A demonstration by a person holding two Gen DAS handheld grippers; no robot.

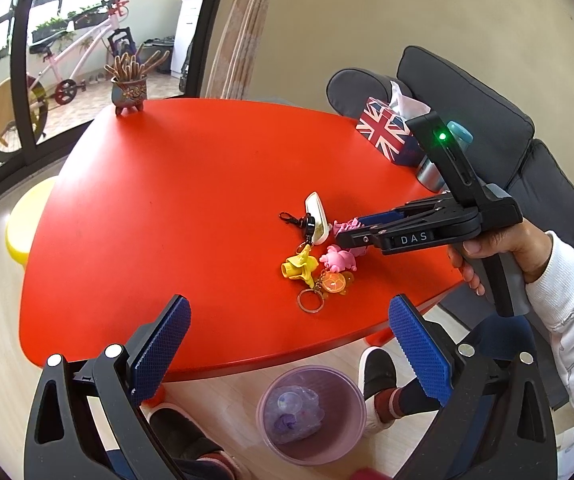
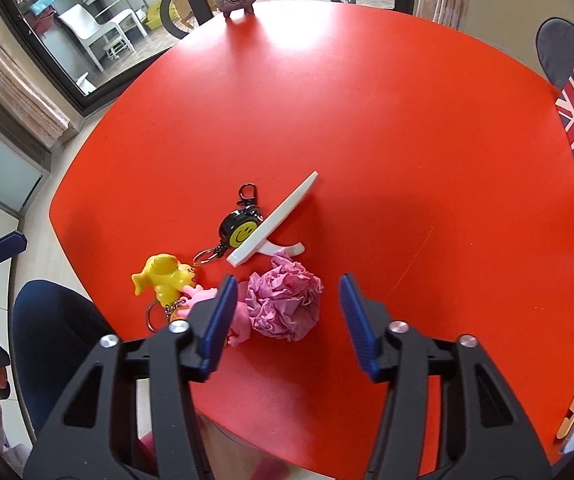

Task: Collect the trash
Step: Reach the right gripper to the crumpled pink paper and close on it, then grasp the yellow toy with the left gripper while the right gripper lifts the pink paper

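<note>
A crumpled pink paper ball (image 2: 285, 306) lies on the red table (image 2: 367, 120), between the open fingers of my right gripper (image 2: 287, 296). In the left wrist view the right gripper (image 1: 347, 230) reaches over the paper (image 1: 347, 225) from the right. My left gripper (image 1: 289, 320) is open and empty, held above the table's near edge. A pink translucent trash bin (image 1: 311, 416) with clear plastic inside stands on the floor below it.
Keychains lie beside the paper: a yellow figure (image 2: 165, 276), a pink pig (image 1: 339, 258), a smiley reel (image 2: 241, 228). A white stand (image 2: 275, 220) sits just beyond. A Union Jack tissue box (image 1: 387, 132), a bottle (image 1: 433, 164) and a potted plant (image 1: 129, 88) stand at the edges.
</note>
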